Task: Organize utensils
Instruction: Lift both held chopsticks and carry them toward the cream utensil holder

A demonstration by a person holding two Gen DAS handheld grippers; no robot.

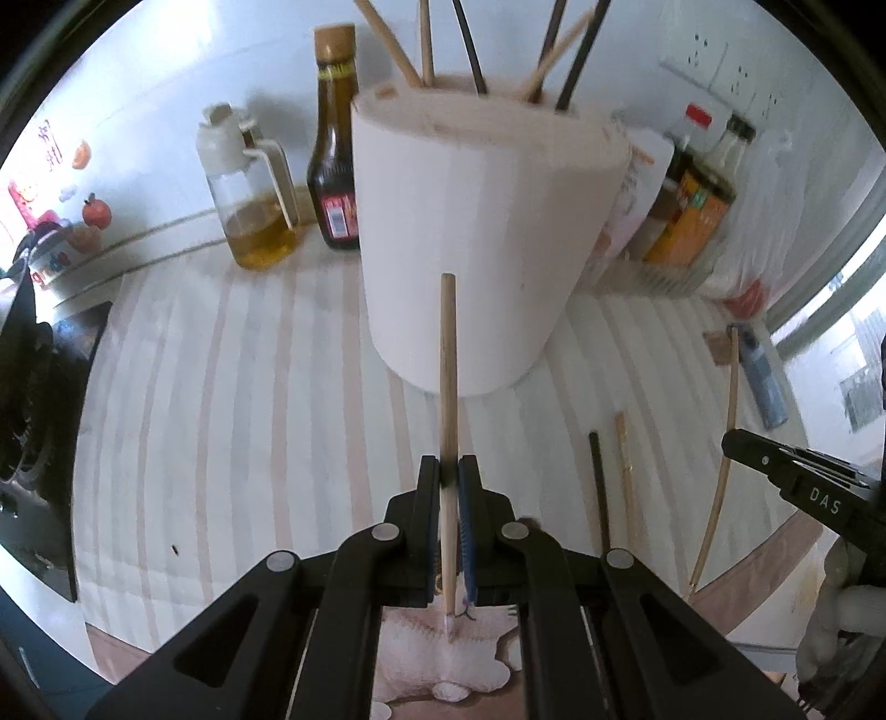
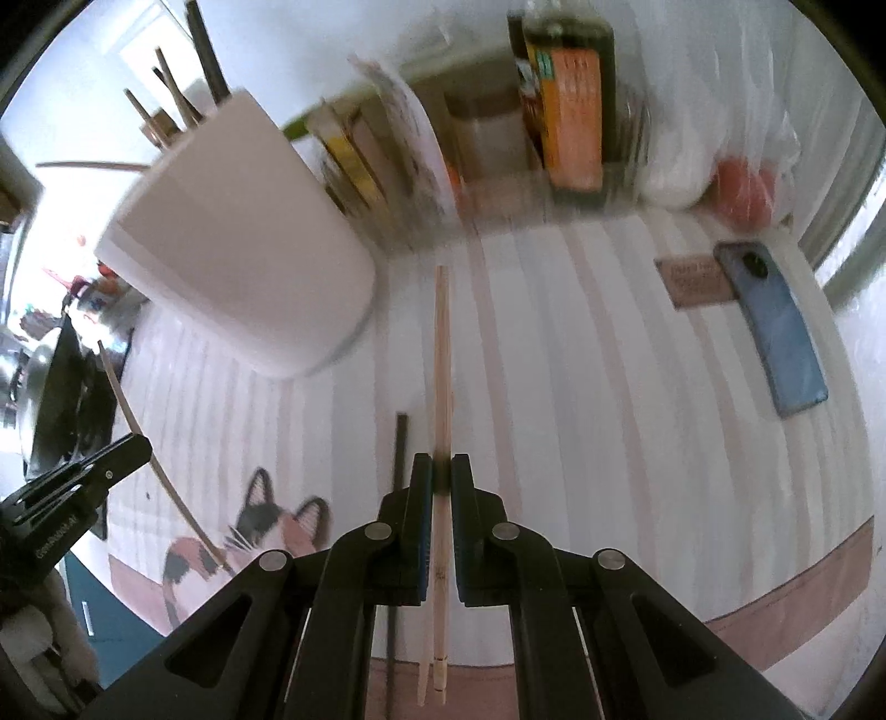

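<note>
The left gripper (image 1: 449, 471) is clamped on a wooden chopstick (image 1: 448, 354) before the white holder (image 1: 470, 243). The right gripper (image 2: 441, 471) grips a bamboo chopstick (image 2: 441, 354); a black chopstick (image 2: 400, 443) lies on the striped mat (image 2: 609, 415).

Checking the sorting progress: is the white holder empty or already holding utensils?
Already holding some: the white holder has several wooden and black chopsticks sticking up out of its top.

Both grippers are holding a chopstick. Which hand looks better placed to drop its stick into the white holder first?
Probably the left. The left gripper faces the white holder straight ahead, its chopstick pointing at it. From the right gripper, the holder sits off to the left, away from its chopstick.
</note>
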